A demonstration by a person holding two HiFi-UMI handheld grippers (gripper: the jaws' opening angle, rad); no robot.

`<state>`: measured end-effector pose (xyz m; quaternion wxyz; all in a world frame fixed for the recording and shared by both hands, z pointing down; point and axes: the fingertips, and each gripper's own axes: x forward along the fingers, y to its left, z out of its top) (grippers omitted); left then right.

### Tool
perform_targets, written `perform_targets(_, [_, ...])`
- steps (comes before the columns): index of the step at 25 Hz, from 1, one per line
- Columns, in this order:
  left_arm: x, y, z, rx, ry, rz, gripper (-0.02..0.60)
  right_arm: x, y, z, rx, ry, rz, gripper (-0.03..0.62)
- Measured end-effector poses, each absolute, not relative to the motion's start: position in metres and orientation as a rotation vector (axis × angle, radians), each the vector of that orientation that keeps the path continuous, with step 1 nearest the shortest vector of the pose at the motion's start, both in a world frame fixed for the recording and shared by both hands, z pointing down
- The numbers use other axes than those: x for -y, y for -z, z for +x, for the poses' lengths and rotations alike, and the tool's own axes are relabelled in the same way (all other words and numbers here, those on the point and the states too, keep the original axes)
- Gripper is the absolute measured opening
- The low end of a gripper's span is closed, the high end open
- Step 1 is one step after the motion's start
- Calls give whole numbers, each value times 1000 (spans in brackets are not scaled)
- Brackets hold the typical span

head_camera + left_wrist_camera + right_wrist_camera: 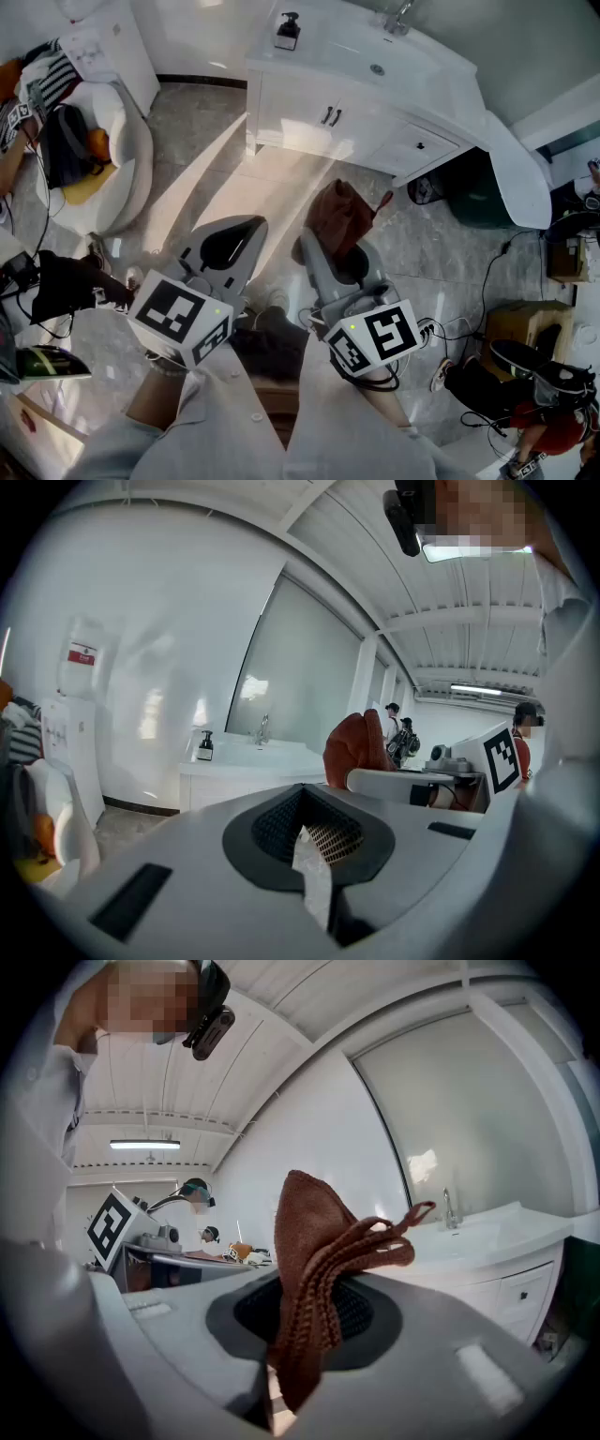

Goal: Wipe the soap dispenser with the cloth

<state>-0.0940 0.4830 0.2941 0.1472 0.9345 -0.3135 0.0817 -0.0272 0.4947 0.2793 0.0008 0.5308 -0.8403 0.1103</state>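
The dark soap dispenser (287,31) stands on the left end of the white vanity counter (328,52), far ahead of both grippers. In the left gripper view the dispenser (204,745) shows small on the counter. My right gripper (330,258) is shut on a brown knitted cloth (339,217), which sticks up from its jaws (314,1260). My left gripper (225,248) is beside it, its jaws shut with nothing held (314,850). Both grippers are held over the floor, well short of the vanity. The cloth (356,747) also shows in the left gripper view.
A sink basin with a faucet (398,19) sits on the counter's right. A white armchair (117,159) holding a backpack stands at left, by a water dispenser (98,42). A dark bin (478,197), cables and boxes (525,323) lie at right.
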Motion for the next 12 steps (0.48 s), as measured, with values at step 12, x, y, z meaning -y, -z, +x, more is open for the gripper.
perform_targets(12, [-488,-291,-80,914,-238,2691,5,-499,-280,-11,2644,-371,1668,83])
